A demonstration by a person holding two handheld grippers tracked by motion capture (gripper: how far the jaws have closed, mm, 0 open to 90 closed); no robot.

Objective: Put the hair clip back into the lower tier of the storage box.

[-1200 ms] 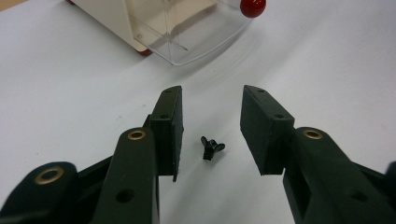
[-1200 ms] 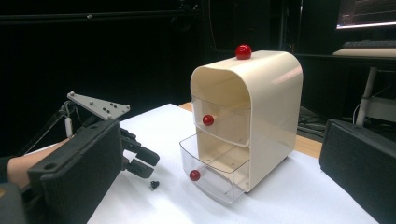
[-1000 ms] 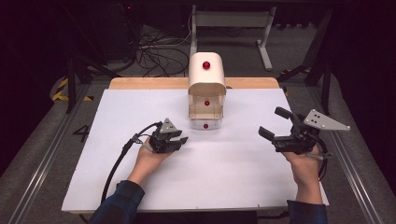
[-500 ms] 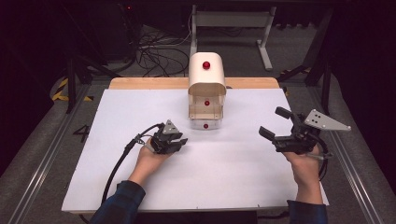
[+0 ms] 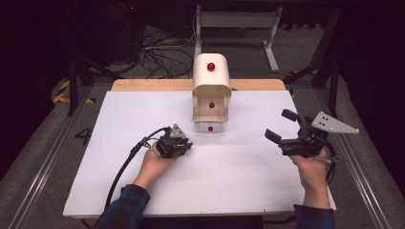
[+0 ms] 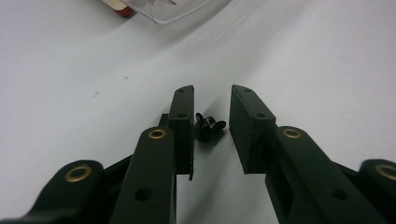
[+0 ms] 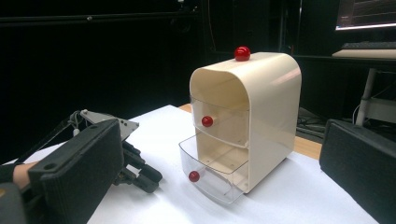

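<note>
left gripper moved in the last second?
No. In the high view the left gripper sits at the same spot, just left of and below the drawer cabinet, same gap as earlier.

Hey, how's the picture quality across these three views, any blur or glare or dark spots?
High view: soft, the white table cover bright against black surroundings. Left gripper view: black screws fairly sharp, paper washed out. Right gripper view: cream drawer cabinet clear, with glare on its side; near jaws blurred.

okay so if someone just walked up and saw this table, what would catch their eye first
Probably the cream drawer cabinet with red knobs at the far middle of the white table, its clear bottom drawer pulled out. Next, the small black screws lying on the table between the open jaws of the left gripper, and the right gripper held wide open at the right.
</note>
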